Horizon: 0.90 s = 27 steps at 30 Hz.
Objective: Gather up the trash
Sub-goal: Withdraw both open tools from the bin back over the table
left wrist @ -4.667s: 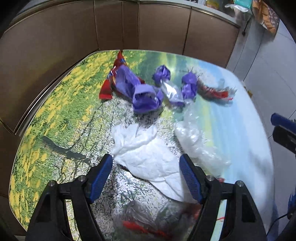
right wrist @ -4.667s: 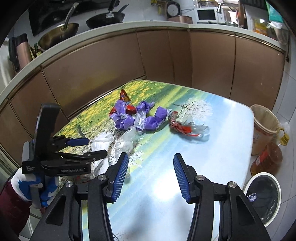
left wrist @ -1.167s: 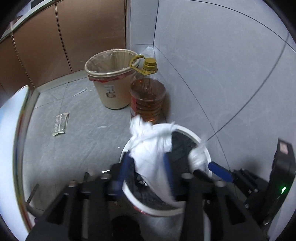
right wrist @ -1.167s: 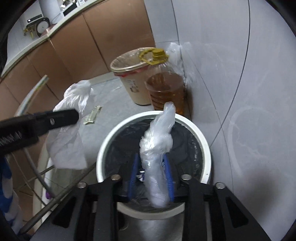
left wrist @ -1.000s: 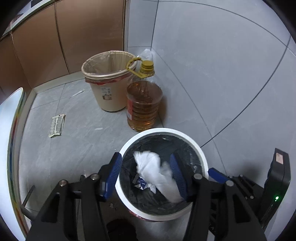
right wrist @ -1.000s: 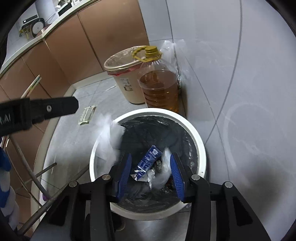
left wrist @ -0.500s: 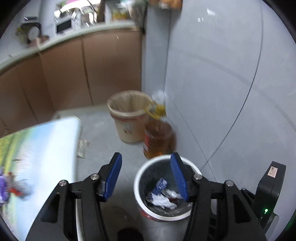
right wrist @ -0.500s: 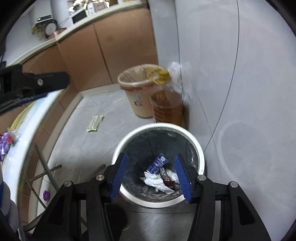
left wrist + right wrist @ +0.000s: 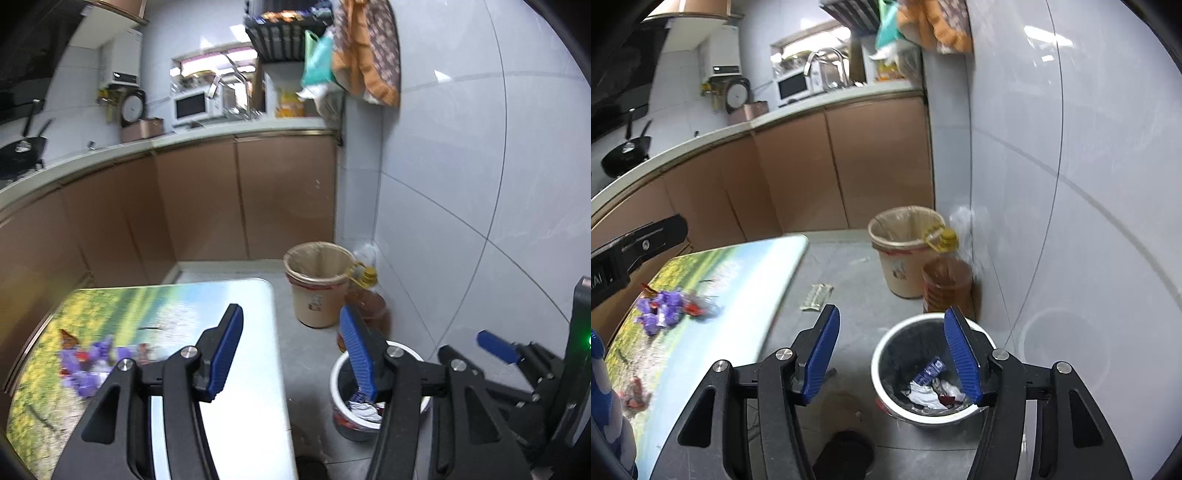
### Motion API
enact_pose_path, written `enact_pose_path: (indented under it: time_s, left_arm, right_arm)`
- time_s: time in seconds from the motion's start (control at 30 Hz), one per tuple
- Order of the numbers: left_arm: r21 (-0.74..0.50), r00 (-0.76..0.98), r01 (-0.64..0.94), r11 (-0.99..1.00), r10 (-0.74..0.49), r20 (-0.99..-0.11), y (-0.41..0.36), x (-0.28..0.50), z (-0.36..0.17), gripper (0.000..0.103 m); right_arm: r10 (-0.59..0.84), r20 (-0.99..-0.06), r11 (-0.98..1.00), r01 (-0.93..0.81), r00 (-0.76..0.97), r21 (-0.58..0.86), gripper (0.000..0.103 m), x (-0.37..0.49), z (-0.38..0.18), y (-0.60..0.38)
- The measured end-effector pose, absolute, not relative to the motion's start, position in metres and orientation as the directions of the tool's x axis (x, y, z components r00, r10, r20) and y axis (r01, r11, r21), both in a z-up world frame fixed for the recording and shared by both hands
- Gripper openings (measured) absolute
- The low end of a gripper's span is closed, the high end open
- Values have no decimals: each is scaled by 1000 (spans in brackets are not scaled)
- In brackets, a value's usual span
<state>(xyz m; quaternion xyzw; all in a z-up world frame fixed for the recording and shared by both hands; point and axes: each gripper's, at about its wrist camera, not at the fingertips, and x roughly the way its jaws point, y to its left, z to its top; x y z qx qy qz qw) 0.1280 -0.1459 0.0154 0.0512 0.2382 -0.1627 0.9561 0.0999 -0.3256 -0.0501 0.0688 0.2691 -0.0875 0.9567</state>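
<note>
My left gripper point(image 9: 290, 310) is open with nothing between its blue pads, held high over the table edge point(image 9: 273, 369). My right gripper point(image 9: 892, 312) is empty too, and its jaws are opening above the floor beside the white bin point(image 9: 882, 354). Crumpled white and clear trash point(image 9: 931, 393) and a small blue carton lie inside that bin. In the left wrist view the white bin point(image 9: 340, 373) sits low, partly behind a finger. Purple wrappers point(image 9: 661, 310) with red scraps lie on the printed table point(image 9: 738, 295); the left view shows the purple wrappers point(image 9: 88, 365) blurred.
A beige lined bin point(image 9: 905, 254) and a big oil bottle point(image 9: 947, 280) stand against the tiled wall behind the white bin. A flat paper scrap point(image 9: 816, 297) lies on the floor. Brown cabinets run along the back under a worktop.
The white bag and the clear bag dropped from the grippers into the white bin. Both grippers then rose and swung back towards the table, and the right jaws spread wider.
</note>
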Motion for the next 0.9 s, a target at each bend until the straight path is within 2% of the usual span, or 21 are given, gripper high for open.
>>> enact_pose_path:
  time_s: [0.23, 0.47, 0.57, 0.73, 0.9]
  left_arm:
    - [11, 881, 258, 966, -231, -412, -91, 96, 37, 62]
    - [0, 908, 201, 980, -187, -376, -50, 72, 46, 66]
    - [-11, 914, 177, 984, -168, -368, -34, 65, 46, 70]
    - [-33, 921, 142, 989, -144, -362, -9, 55, 43, 72]
    - [-56, 926, 116, 992, -128, -355, 15, 45, 39, 73]
  right_arm:
    - [-125, -471, 987, 156, 873, 28, 61, 69, -13, -289]
    - [-131, -425, 990, 143, 896, -4, 64, 46, 13, -266]
    - [-143, -411, 989, 146, 901, -24, 72, 37, 20, -260]
    - [-151, -398, 989, 143, 905, -50, 78, 26, 29, -247]
    - [-177, -366, 984, 154, 914, -90, 92, 12, 38, -231]
